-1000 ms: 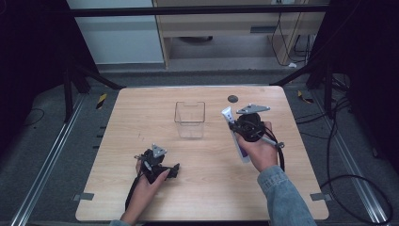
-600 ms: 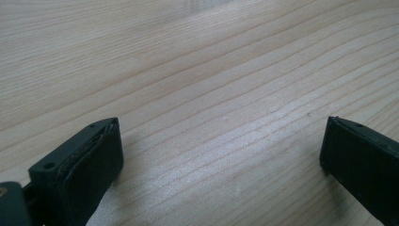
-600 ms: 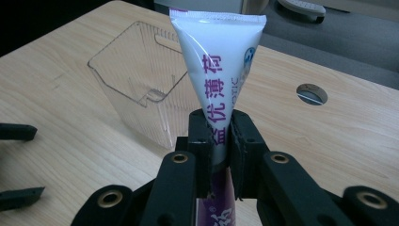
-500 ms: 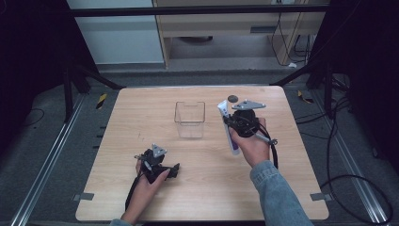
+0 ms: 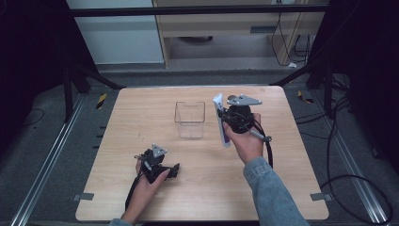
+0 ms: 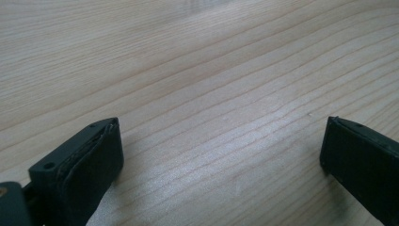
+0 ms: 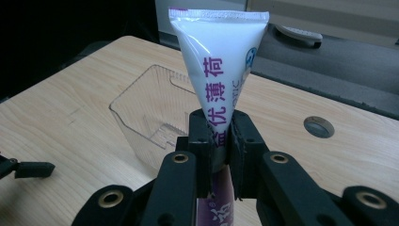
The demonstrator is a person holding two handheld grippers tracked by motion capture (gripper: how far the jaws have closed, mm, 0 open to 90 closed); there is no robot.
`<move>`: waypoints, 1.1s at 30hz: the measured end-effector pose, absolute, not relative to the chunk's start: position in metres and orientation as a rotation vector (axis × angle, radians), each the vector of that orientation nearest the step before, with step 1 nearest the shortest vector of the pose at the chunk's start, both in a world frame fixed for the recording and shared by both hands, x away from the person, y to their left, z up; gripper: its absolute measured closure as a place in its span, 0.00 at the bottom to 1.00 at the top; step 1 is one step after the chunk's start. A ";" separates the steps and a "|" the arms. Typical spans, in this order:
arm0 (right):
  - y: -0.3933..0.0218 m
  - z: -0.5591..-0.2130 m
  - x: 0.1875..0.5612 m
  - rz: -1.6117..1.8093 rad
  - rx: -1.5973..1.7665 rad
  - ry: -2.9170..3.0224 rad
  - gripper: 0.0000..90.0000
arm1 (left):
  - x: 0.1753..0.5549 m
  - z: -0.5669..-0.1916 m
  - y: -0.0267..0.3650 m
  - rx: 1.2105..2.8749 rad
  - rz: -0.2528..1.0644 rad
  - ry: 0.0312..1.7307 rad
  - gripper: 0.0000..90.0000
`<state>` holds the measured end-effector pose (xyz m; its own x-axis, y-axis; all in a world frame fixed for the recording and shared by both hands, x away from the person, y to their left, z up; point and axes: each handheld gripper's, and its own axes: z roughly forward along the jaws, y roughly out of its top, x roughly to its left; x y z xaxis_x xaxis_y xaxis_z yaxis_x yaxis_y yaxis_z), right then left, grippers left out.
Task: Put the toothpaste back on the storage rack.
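White tube (image 7: 221, 70) in right gripper (image 7: 220, 136), now nearer clear box (image 5: 189, 119)

The tube (image 7: 221, 61) is white with purple characters down its side, a small blue mark near one edge and a purple band at its lower end, and the right gripper (image 7: 219, 136) pinching it is black with brass-coloured rivets. The box (image 5: 189, 119) is clear and colourless, standing on a table (image 5: 141, 113) of pale wood with fine grain lines. The left gripper (image 6: 221, 155) is black, the person's sleeve (image 5: 273, 193) is faded blue denim, and the floor (image 5: 42, 141) around is dark grey.
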<state>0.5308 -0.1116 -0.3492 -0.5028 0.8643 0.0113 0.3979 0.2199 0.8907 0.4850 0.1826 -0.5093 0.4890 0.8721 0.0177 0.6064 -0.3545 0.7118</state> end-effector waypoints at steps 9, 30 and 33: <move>-0.101 -0.347 0.535 1.280 1.131 1.975 0.90 | 0.486 -0.509 0.182 2.087 0.529 1.214 0.00; -0.077 -0.306 0.556 1.353 1.064 1.879 0.90 | 0.486 -0.509 0.182 2.086 0.529 1.215 0.00; -0.073 -0.301 0.561 1.361 1.052 1.871 0.90 | 0.486 -0.509 0.182 2.086 0.530 1.215 0.00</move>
<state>0.5609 -0.0734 -0.3011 -0.5126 0.8586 -0.0108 0.2538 0.1635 0.9534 0.4863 0.1820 -0.5093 0.4870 0.8732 0.0173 0.6071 -0.3527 0.7121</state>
